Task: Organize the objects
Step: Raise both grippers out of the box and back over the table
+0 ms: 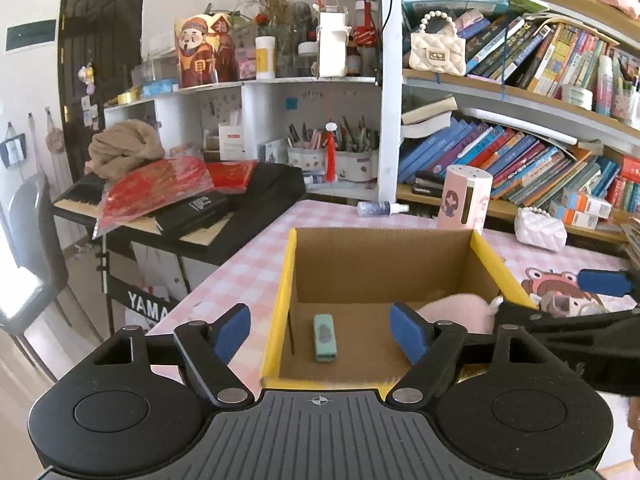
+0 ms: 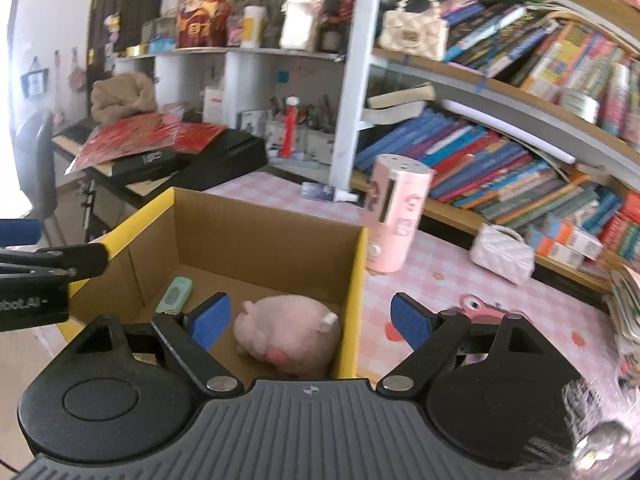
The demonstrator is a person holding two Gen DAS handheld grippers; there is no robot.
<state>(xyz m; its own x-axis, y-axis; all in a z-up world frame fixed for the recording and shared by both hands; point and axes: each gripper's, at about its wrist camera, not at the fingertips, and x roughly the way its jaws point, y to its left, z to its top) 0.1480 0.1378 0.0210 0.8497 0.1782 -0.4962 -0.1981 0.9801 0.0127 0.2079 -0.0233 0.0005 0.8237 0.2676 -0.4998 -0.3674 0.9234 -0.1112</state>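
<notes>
Since the pink plush [image 2: 288, 336] and green eraser [image 1: 325, 338] already lie in the cardboard box [image 1: 384, 256], both my left hand-held gripper [image 1: 320, 332] and right hand-held gripper [image 2: 310, 320] hover open, empty.

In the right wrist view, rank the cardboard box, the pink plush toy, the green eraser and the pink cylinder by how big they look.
1. Cardboard box
2. Pink plush toy and pink cylinder: alike; the toy is nearer the camera, so unranked.
3. Green eraser

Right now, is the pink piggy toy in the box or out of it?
In. The pink toy lies on the floor of the open box, against its yellow-edged wall, apart from the small green case. Neither gripper holds it.
</notes>
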